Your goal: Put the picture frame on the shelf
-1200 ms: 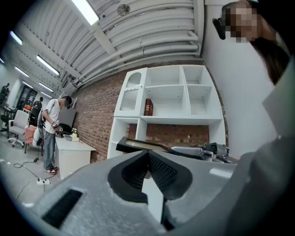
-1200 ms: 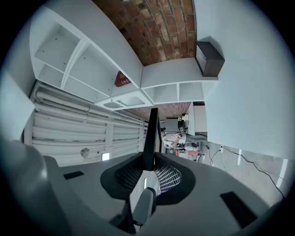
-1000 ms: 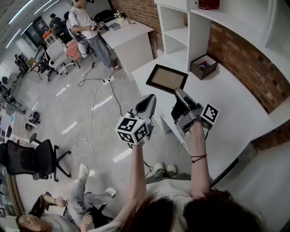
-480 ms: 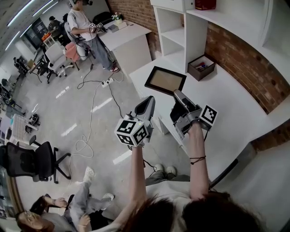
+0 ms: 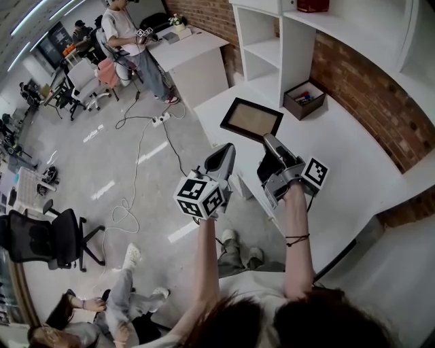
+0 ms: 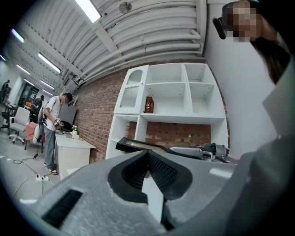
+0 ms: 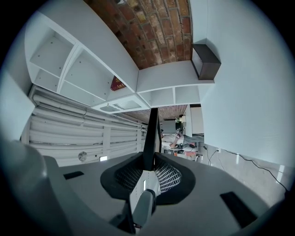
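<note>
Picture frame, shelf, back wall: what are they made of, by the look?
The picture frame has a matte black border, wood or plastic, can't tell which; the flat tan panel inside looks like card.
The shelf is smooth white board, painted or laminated.
The back wall is bare red-brown brick with visible mortar lines.

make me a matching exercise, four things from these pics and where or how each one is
Things:
1. picture frame
2. small dark box
3. red item
4. left gripper

Places or states:
A. up on the shelf unit
B. fingers together, holding nothing
C. clamped edge-on in the right gripper
D. on the white table

Pairs: 1-C, 2-D, 3-A, 4-B
</note>
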Demonstrator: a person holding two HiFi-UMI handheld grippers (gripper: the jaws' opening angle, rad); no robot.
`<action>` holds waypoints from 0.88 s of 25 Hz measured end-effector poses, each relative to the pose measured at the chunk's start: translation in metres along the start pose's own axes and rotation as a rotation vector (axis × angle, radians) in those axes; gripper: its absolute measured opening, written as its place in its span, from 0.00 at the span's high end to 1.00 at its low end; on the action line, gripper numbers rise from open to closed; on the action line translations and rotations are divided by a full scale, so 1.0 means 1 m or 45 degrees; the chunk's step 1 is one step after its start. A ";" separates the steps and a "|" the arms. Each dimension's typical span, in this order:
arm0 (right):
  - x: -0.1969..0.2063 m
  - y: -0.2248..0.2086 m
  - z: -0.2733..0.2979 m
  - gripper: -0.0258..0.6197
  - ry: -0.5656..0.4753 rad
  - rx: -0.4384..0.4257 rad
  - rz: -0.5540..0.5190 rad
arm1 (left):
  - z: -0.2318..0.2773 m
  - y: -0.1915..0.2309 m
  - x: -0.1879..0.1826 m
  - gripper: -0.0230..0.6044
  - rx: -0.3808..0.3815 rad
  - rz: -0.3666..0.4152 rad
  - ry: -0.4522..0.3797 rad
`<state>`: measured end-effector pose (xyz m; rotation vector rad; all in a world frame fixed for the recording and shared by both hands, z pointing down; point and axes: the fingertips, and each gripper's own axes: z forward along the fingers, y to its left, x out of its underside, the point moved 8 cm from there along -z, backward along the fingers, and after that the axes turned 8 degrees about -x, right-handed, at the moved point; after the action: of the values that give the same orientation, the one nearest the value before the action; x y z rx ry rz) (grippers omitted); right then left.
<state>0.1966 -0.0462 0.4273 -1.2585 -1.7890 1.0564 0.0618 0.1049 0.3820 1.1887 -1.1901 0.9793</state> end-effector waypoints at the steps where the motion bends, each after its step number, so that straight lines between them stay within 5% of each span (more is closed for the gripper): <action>1: 0.000 -0.001 0.001 0.85 -0.004 0.003 0.001 | 0.001 0.002 0.000 0.95 -0.001 -0.001 0.000; 22: 0.007 -0.054 0.069 0.85 -0.204 0.087 -0.023 | 0.059 0.101 -0.006 0.95 0.166 -0.048 0.041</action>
<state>0.1132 -0.0652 0.4470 -1.1419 -1.8624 1.2280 -0.0465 0.0619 0.3899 1.2889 -1.0878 1.0568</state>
